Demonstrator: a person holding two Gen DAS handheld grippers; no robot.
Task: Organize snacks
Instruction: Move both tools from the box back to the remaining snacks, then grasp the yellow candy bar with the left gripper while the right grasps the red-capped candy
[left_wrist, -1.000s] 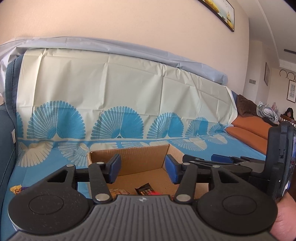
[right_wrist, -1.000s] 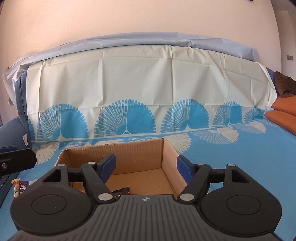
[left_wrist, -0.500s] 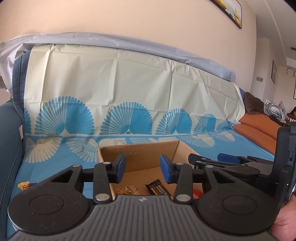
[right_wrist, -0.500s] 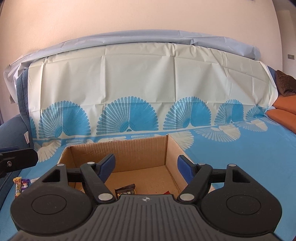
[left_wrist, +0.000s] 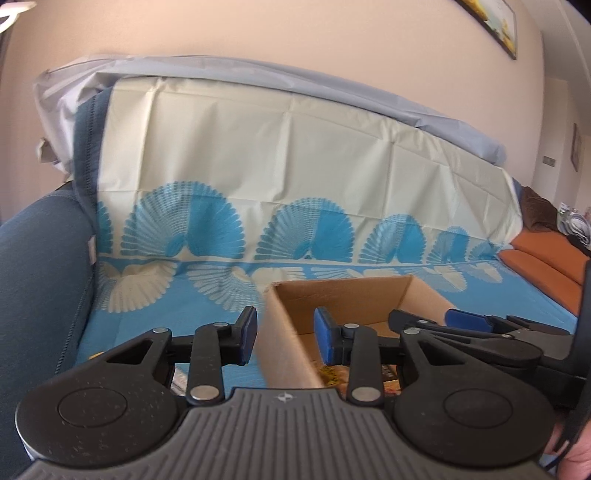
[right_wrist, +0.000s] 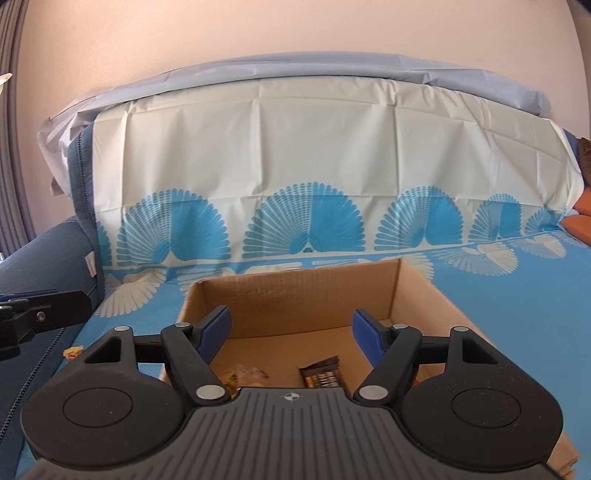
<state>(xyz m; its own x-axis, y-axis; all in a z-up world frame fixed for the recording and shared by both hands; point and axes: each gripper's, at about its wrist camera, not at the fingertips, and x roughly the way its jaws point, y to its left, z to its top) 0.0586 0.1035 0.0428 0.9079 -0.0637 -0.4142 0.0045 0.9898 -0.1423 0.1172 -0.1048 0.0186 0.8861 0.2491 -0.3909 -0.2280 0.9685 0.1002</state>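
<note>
An open cardboard box sits on the blue-covered sofa seat; it also shows in the left wrist view. Inside lie a dark snack bar and a yellowish packet. My right gripper is open and empty above the box's near side. My left gripper is open and empty, straddling the box's left wall. A small wrapped snack lies on the seat left of the box. The right gripper's body shows at right in the left wrist view.
A cream and blue patterned sheet covers the sofa back. The dark blue armrest stands at left. Orange cushions lie far right. A packet edge peeks out under the left gripper.
The left gripper has swung left, so the box sits more to its right and its left wall is now between the fingers. The right gripper has moved closer over the box.
</note>
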